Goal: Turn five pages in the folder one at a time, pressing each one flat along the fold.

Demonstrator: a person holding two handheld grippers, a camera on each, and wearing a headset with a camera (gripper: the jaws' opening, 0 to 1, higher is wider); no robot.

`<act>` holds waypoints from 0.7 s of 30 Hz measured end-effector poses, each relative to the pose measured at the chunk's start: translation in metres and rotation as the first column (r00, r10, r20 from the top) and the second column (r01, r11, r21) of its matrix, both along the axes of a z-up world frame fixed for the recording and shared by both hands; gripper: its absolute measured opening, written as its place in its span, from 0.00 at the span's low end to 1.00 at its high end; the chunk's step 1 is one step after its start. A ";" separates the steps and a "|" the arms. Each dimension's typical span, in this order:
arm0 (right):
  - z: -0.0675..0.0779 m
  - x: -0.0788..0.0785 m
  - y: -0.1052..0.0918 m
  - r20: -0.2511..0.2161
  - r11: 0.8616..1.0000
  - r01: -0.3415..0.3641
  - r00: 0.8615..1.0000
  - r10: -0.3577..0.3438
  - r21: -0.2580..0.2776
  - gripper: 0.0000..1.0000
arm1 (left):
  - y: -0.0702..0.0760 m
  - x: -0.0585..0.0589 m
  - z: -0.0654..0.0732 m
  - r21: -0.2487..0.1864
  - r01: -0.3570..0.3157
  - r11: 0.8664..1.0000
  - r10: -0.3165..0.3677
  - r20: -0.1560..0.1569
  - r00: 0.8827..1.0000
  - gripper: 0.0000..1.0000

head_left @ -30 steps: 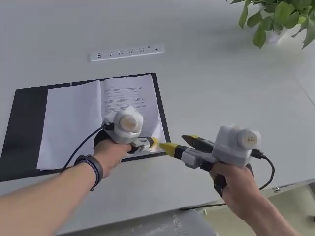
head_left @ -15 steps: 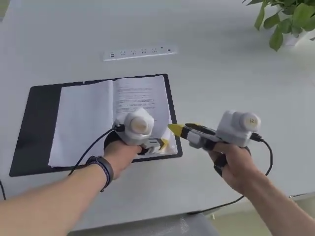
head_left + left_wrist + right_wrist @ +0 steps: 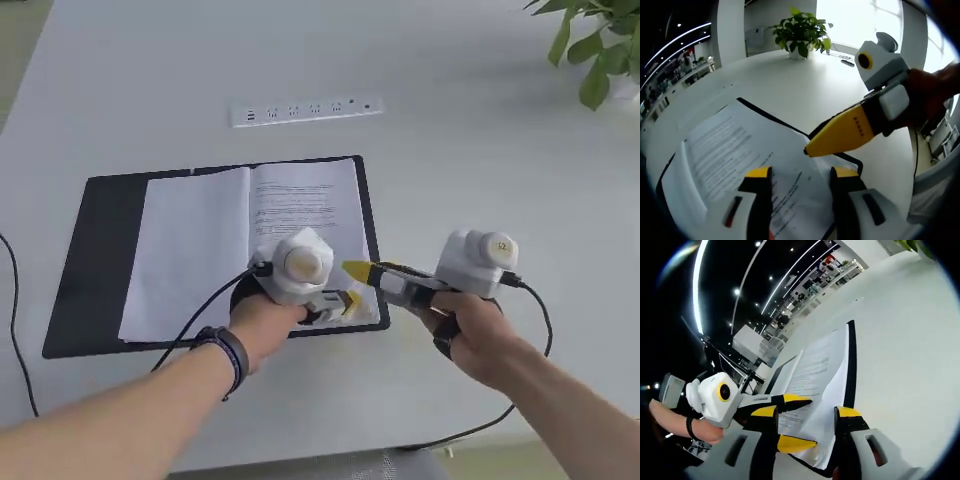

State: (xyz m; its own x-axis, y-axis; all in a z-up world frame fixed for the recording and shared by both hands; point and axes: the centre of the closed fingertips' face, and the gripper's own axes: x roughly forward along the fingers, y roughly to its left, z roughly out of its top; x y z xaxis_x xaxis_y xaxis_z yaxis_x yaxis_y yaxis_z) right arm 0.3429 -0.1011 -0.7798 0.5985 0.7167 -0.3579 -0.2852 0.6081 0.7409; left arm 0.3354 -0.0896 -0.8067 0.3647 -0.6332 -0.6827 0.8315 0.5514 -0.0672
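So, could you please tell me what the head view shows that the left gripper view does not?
The head view adds the power strip beyond the folder, a wristband and a black cable at the left edge. The left gripper view adds the bright window behind the plant. Both share the printed page, the left tool over it, and the right tool pointing toward its near corner.

folder's (image 3: 75, 260) black; pages (image 3: 190, 250) white with fine grey print; left gripper (image 3: 801, 175) and right gripper (image 3: 807, 417) white, yellow-tipped; plant (image 3: 595, 45) green; table (image 3: 480, 150) pale grey
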 end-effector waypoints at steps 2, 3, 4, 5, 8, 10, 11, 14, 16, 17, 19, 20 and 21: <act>-0.003 0.000 0.000 -0.001 1.000 -0.004 1.000 0.004 0.004 0.43 | 0.000 0.000 0.000 0.000 0.001 1.000 -0.001 0.000 1.000 0.47; -0.003 0.002 -0.002 -0.001 1.000 0.003 1.000 -0.003 0.013 0.41 | 0.000 0.000 0.000 -0.001 0.000 1.000 0.000 -0.001 1.000 0.47; -0.004 0.002 -0.003 -0.007 1.000 0.007 1.000 -0.007 0.015 0.40 | 0.000 0.000 0.000 -0.001 0.000 1.000 0.000 -0.001 1.000 0.47; -0.003 0.002 -0.005 -0.005 1.000 0.008 1.000 -0.008 0.012 0.38 | 0.000 0.000 0.000 0.001 0.000 1.000 0.000 -0.001 1.000 0.47; 0.003 0.004 -0.010 0.016 0.999 0.033 0.999 -0.034 0.022 0.37 | -0.001 0.000 0.000 0.001 -0.001 1.000 0.001 -0.001 1.000 0.47; 0.003 0.005 -0.010 0.021 0.999 0.039 0.999 -0.040 0.025 0.37 | -0.001 0.000 0.000 0.001 -0.002 1.000 0.002 0.000 1.000 0.47; 0.003 0.006 -0.010 0.023 0.999 0.038 0.999 -0.039 0.028 0.36 | -0.001 0.000 0.000 0.001 -0.001 1.000 0.001 0.000 1.000 0.47; 0.004 0.004 -0.005 0.022 0.999 0.023 0.999 -0.023 0.034 0.35 | -0.001 0.000 0.000 0.003 -0.001 1.000 0.001 0.000 1.000 0.47; 0.002 0.003 -0.002 0.014 0.999 0.008 1.000 -0.009 0.041 0.35 | -0.001 0.000 0.000 0.002 -0.001 1.000 0.001 -0.002 1.000 0.47; 0.000 0.002 0.000 0.012 0.999 0.001 1.000 -0.001 0.042 0.34 | -0.001 0.000 0.000 0.002 -0.001 1.000 0.001 -0.002 1.000 0.47; -0.001 0.002 0.002 0.009 0.999 -0.006 1.000 0.006 0.042 0.33 | -0.001 0.000 0.000 0.000 0.000 1.000 0.000 -0.005 1.000 0.47; -0.001 0.002 0.003 0.007 0.999 -0.008 1.000 0.008 0.044 0.31 | -0.001 0.000 0.000 0.000 0.000 1.000 0.000 -0.006 1.000 0.47; -0.003 0.001 0.004 0.000 0.999 -0.012 1.000 0.012 0.051 0.30 | -0.001 0.000 0.001 -0.002 -0.001 1.000 0.001 -0.011 1.000 0.47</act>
State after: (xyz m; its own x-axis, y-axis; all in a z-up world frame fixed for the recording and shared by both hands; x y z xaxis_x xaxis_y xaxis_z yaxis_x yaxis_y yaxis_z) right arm 0.3436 -0.0967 -0.7824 0.5900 0.7410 -0.3207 -0.2919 0.5661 0.7709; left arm 0.3357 -0.0905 -0.8062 0.3579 -0.6342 -0.6854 0.8301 0.5522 -0.0776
